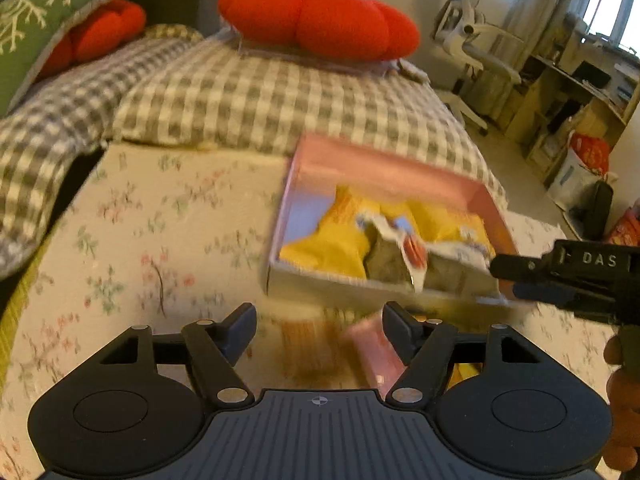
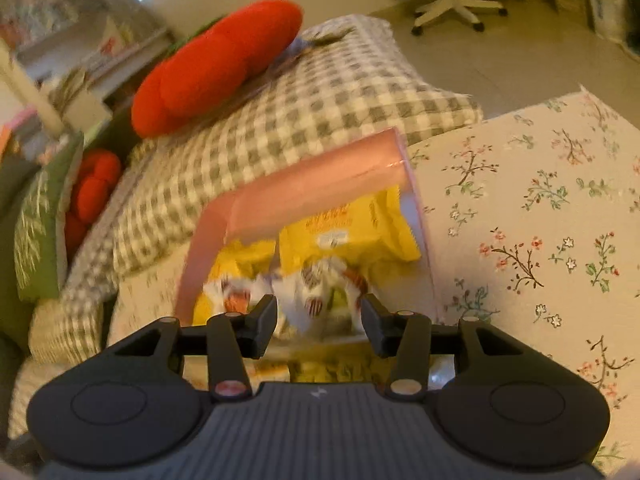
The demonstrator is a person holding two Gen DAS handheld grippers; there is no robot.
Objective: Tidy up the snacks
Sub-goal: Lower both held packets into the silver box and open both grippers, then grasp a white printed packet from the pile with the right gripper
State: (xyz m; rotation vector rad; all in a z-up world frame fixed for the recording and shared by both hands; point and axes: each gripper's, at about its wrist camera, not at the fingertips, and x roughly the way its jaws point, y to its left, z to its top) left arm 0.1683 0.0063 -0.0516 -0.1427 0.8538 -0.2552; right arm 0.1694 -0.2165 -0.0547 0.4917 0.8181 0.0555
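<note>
A pink box (image 1: 384,168) sits on the floral bedspread and holds yellow snack packets (image 1: 332,248) and white-and-green wrapped snacks (image 1: 400,256). The box (image 2: 304,184), yellow packets (image 2: 348,232) and white wrapped snacks (image 2: 316,288) also show in the right wrist view. My left gripper (image 1: 320,330) is open and empty, low over blurred snack packets (image 1: 372,348) lying in front of the box. My right gripper (image 2: 319,320) is open just above the box's near edge, over the white snacks; it holds nothing. It shows at the right edge of the left wrist view (image 1: 568,276).
A red tomato-shaped cushion (image 1: 320,20) lies on a grey checked blanket (image 1: 260,96) behind the box. A green pillow (image 1: 44,20) is at the left. An office chair (image 1: 472,40) and shelves (image 1: 568,92) stand on the floor to the right.
</note>
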